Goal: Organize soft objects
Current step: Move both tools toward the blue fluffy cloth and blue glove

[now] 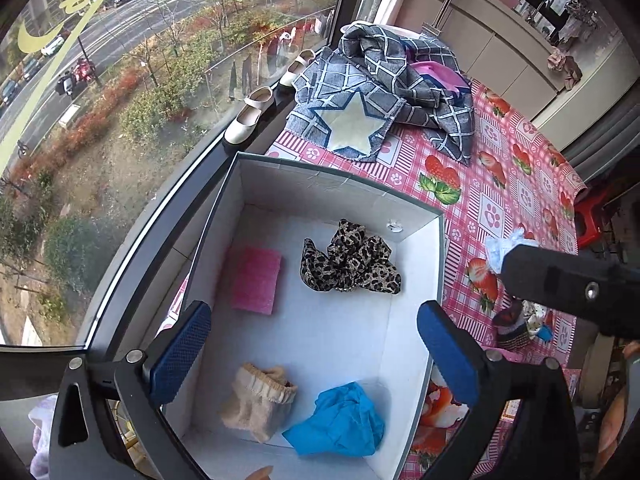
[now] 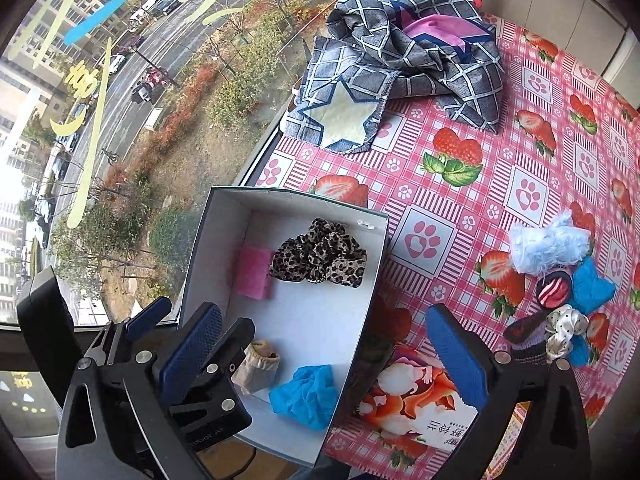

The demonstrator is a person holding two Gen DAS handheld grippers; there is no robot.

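A white open box (image 1: 424, 280) (image 2: 372, 280) holds a pink cloth (image 1: 254, 280) (image 2: 254, 274), a leopard-print scrunchie (image 1: 352, 260) (image 2: 320, 258), a beige sock (image 1: 260, 402) (image 2: 258, 368) and a blue cloth (image 1: 340, 420) (image 2: 306, 396). My left gripper (image 1: 314, 352) is open and empty above the box. My right gripper (image 2: 324, 354) is open and empty above the box's right wall. Right of the box lie a pale blue fluffy item (image 2: 548, 246), a blue cloth (image 2: 592, 286), a striped sock (image 2: 554, 290) and a dotted scrunchie (image 2: 566, 330).
A grey checked cloth with a star (image 1: 380, 92) (image 2: 400, 68) is heaped at the table's far end. A printed packet (image 2: 416, 400) lies by the box. White shoes (image 1: 250, 118) stand on the window sill. The strawberry tablecloth (image 2: 520, 152) covers the table.
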